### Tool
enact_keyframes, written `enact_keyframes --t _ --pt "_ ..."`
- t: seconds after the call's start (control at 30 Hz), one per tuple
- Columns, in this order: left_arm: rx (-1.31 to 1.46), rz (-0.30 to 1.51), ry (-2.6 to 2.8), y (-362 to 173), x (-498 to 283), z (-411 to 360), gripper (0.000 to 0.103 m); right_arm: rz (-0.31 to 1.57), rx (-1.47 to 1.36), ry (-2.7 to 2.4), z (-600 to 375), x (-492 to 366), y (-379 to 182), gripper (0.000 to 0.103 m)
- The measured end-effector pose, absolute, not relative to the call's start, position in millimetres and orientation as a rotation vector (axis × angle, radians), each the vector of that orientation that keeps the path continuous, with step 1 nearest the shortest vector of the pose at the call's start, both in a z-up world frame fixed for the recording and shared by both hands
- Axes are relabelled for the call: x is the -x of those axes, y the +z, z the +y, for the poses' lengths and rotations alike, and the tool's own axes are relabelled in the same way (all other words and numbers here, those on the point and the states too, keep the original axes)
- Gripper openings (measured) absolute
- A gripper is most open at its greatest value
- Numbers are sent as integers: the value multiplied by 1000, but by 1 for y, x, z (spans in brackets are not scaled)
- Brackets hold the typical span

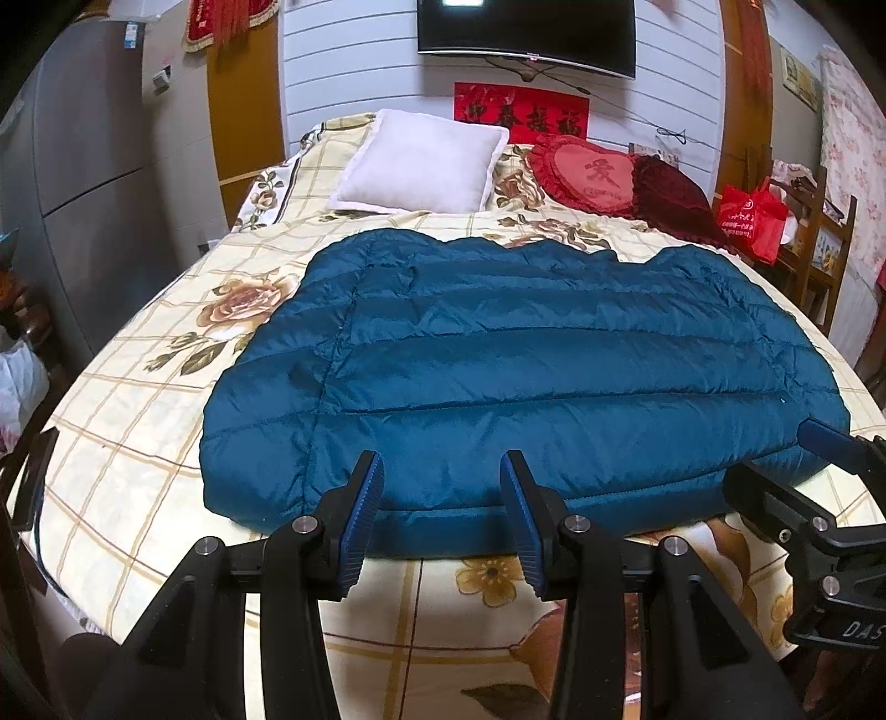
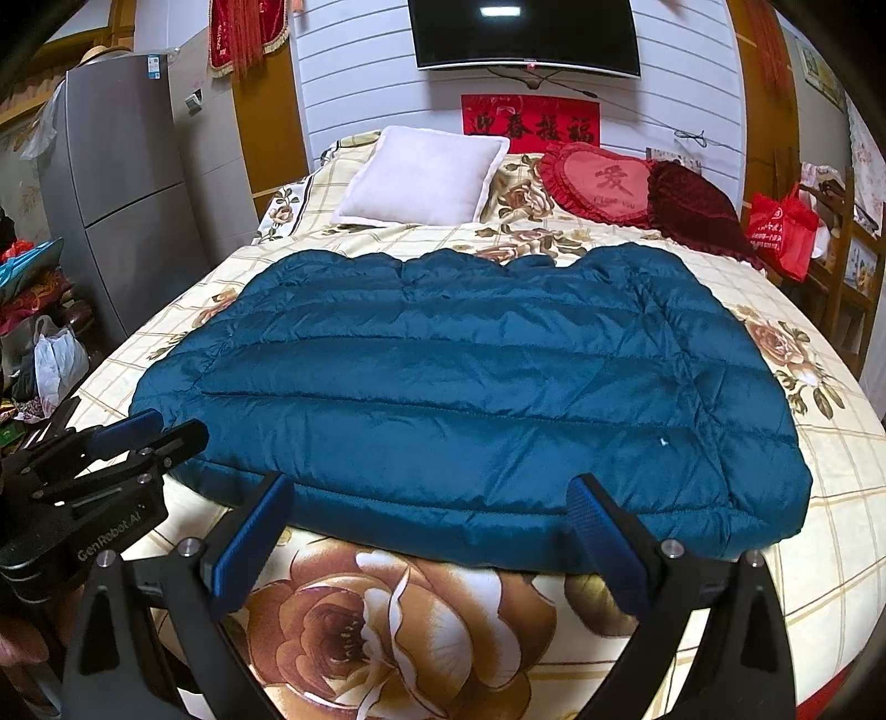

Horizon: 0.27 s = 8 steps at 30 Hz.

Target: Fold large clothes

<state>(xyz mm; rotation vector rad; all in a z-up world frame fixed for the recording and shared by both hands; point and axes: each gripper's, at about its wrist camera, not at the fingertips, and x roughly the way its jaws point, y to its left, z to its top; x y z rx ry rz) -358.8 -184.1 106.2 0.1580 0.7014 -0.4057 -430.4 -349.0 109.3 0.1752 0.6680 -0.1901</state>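
Hovering at the bed's [image 1: 138, 399] near edge, both tongs [image 1: 442, 515] [image 2: 432, 531] are gaping empty; each should be pinching the teal quilted puffer jacket's [image 1: 526, 354] hem evenly.

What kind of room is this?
Most likely a bedroom in someone's home: a bed with a flowery cover, pillows at its head, and a TV on the wall.

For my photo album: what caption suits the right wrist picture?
Open right gripper poised at the near hem of a blue puffer jacket spread on a floral bed.
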Motion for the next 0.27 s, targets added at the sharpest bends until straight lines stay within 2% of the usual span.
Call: enact_keyframes --t 0.27 --pt "-146 707 -404 106 357 -180 47 672 -181 -194 -351 431 107 100"
